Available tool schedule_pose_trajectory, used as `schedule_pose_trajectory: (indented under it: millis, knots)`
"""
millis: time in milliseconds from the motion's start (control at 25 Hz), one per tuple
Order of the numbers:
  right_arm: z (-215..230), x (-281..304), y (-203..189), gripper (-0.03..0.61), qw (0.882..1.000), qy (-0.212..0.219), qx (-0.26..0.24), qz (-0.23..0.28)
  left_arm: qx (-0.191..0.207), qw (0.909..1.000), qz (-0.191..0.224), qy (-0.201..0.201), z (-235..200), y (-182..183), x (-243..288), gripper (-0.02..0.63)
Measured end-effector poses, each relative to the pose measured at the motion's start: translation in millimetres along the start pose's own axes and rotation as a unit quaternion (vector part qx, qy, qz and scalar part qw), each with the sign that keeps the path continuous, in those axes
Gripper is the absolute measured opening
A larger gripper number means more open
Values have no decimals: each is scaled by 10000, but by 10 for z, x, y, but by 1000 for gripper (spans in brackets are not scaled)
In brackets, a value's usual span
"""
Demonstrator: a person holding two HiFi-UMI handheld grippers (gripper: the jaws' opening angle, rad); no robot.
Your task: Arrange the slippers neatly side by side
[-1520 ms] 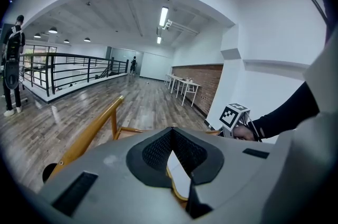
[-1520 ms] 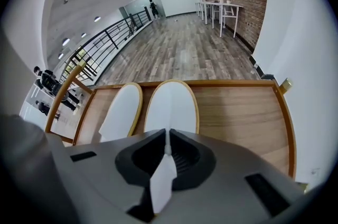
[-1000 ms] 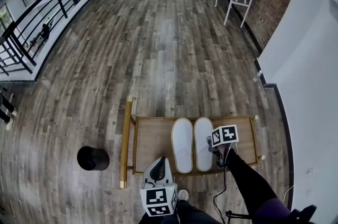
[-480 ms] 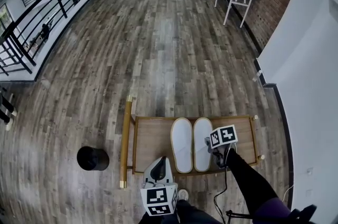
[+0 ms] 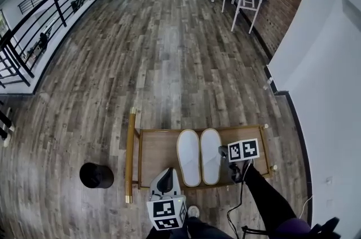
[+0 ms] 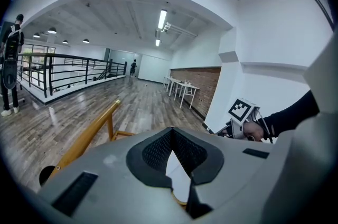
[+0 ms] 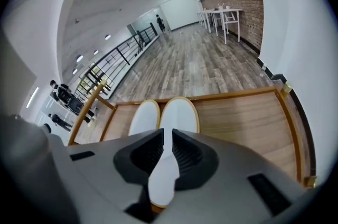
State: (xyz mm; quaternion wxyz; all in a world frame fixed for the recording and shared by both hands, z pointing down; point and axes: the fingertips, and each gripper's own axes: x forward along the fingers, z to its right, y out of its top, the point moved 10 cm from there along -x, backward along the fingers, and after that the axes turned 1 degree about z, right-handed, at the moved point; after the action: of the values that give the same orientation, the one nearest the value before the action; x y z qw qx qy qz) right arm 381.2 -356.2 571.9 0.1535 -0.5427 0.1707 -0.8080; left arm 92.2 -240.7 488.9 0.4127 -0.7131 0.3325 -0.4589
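Entry: two white slippers (image 5: pixel 190 158) lay flat on the wooden cart (image 5: pixel 158 153), touching, toes level, so I judged arranging essentially done; my right gripper (image 5: pixel 231 168) hung narrowly parted over the right heel, my left gripper (image 5: pixel 167 177) pressed together, empty.

White slippers (image 5: pixel 189 156), brown tray (image 5: pixel 161 150)

Slippers (image 5: pixel 189 156) side by side on the cart (image 5: pixel 158 154) — bin (image 5: pixel 96 175) to its left.

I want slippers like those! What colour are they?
White slippers with a thin tan rim, clearest in the right gripper view.
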Motion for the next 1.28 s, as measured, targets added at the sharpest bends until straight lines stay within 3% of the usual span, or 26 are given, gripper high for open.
schedule_pose_trajectory:
  millis: [240,440,600,760,880,1080,1280]
  knots:
    - [-399,-497,-94,41,9921,764,227,970,80,9998,73,-177,118,76,-14,2]
    - [-722,-857,-374,-2,9823,812,549,1599,131,9994,103,-297,227,87,-107,2]
    - [-920,-1049,-635,-2,9782,596,499,1928,161,9993,99,-310,269,32,-215,2]
    - [-1089,-1217,-873,-2,9756,-61,-72,2194,275,9990,137,-332,312,19,-292,2]
    - [-1226,-1340,-1019,-2,9640,-513,-531,2553,343,9985,221,-366,325,49,-354,2]
    - [-1372,-1489,-1199,-2,9431,-616,-765,3176,438,9978,282,-401,353,39,-489,2]
    - [-1438,-1542,-1306,-2,9371,-718,-937,3285,469,9977,303,-389,372,-25,-587,2]
